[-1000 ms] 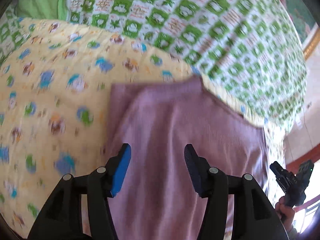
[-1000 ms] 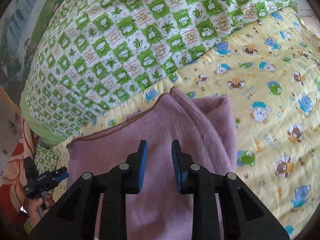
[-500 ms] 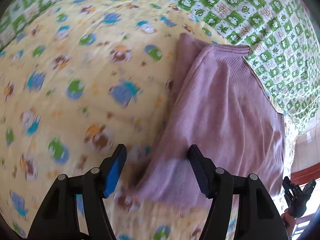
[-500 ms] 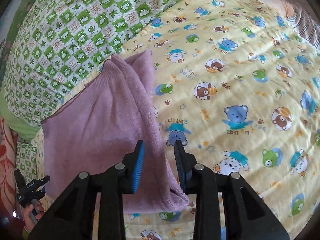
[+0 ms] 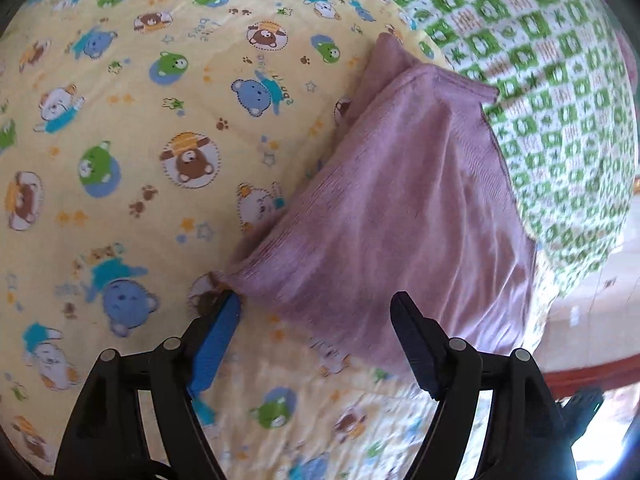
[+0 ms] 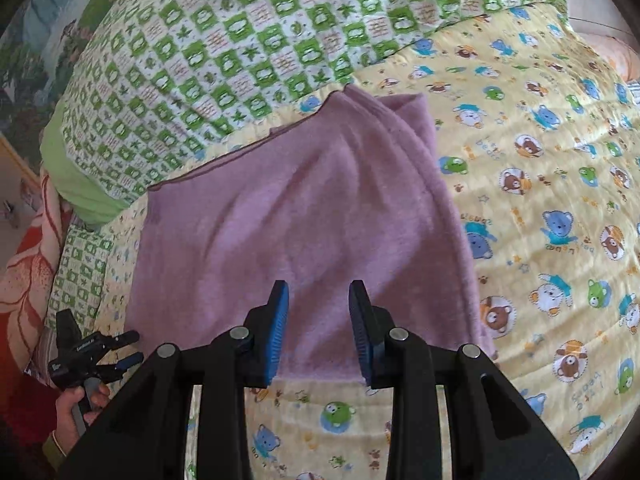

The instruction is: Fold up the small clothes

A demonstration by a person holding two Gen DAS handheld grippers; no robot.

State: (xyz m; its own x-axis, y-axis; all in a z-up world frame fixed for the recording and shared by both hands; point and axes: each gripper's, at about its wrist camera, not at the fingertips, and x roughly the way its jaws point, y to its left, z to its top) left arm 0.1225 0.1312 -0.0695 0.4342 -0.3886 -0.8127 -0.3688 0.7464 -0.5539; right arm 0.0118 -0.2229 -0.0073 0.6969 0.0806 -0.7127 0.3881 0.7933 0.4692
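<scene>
A folded pink knit garment [image 5: 400, 208] lies flat on a yellow bear-print quilt [image 5: 140, 140]. It also shows in the right wrist view [image 6: 304, 216]. My left gripper [image 5: 316, 312] is open and empty, its fingertips at the garment's near edge. My right gripper [image 6: 319, 300] is open and empty, held over the garment's near edge. The left gripper also shows small at the lower left of the right wrist view [image 6: 120, 348].
A green-and-white checked blanket [image 6: 248, 48] lies behind the garment. The yellow quilt [image 6: 560, 200] spreads to the right. A red floral cloth [image 6: 24, 264] and the bed's edge lie at the left of the right wrist view.
Both grippers have pulled back from over the garment to its near edge. The right jaws have opened wider. The garment now lies flat and free.
</scene>
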